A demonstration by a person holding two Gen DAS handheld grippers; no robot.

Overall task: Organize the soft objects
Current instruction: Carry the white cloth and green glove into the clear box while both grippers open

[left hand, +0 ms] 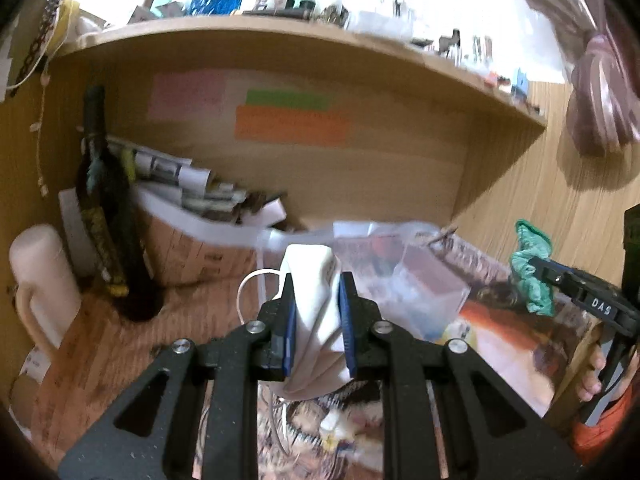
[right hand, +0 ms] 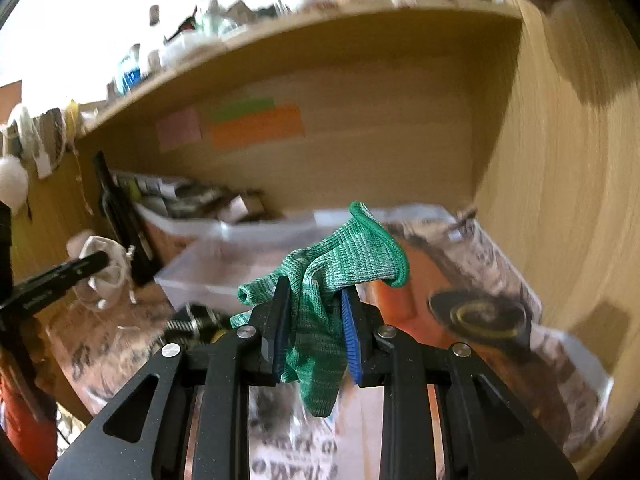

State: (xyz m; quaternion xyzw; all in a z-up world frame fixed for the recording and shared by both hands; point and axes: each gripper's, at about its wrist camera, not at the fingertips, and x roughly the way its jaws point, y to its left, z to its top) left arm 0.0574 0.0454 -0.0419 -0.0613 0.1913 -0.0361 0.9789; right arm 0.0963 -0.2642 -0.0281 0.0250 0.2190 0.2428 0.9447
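Left gripper [left hand: 317, 285]: jaws closed down on a white face mask [left hand: 316, 320], the cloth bunched between the blue pads, its lower fold hanging below the jaws and an ear loop curling out to the left. Right gripper [right hand: 314, 290]: jaws clamped on a green knit glove [right hand: 320, 336], the cuff standing up above the fingertips and tilted right, the glove's fingers drooping below and to the left. Both items are held in the air above the desk, clear of the surface. From the left wrist view the right gripper and glove appear at the right edge; from the right wrist view the left gripper and mask appear at the left edge, so the two loads are well apart. Beneath them lies a printed newspaper sheet [right hand: 500, 256] covering the wooden desk [left hand: 92, 344]. Just beyond the grippers stands a clear plastic container [right hand: 224, 268], open-topped. Further left are a dark glass bottle [left hand: 105, 216], upright, and a pale jug [left hand: 42, 276] beside it. Behind, a box of rolled papers [left hand: 188, 216] sits against the back panel, which carries pink, green and orange sticky notes [left hand: 292, 124]. A cluttered shelf [left hand: 256, 28] runs overhead.
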